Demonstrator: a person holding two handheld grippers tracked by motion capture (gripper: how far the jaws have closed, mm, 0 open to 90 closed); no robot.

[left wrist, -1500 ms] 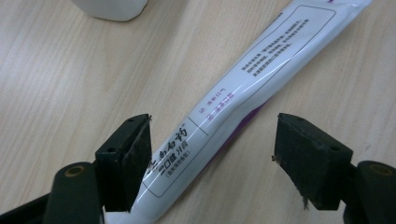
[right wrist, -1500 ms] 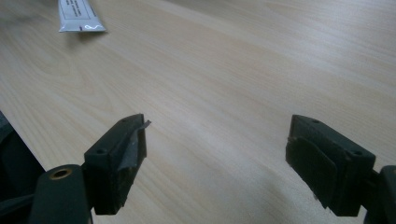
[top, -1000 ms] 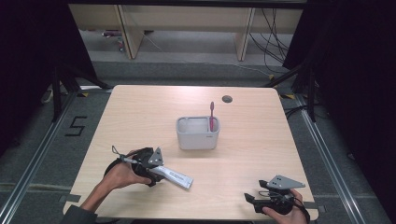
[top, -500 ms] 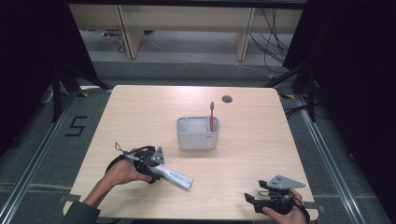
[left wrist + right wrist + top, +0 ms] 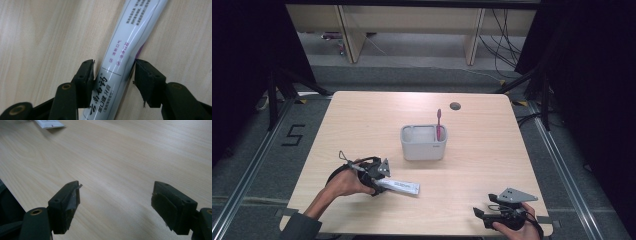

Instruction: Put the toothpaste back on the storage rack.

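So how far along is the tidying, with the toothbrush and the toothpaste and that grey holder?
Done: the pink toothbrush already stands upright in the grey holder. In hand: the left gripper has its jaws around the toothpaste tube, which lies on the table; the left jaw touches it, the right looks close. Left, probably: lifting the tube into the holder. The right gripper rests open near the table's front edge.

White tube (image 5: 130, 45) (purple print), pink toothbrush (image 5: 438, 125), grey holder (image 5: 422, 149)
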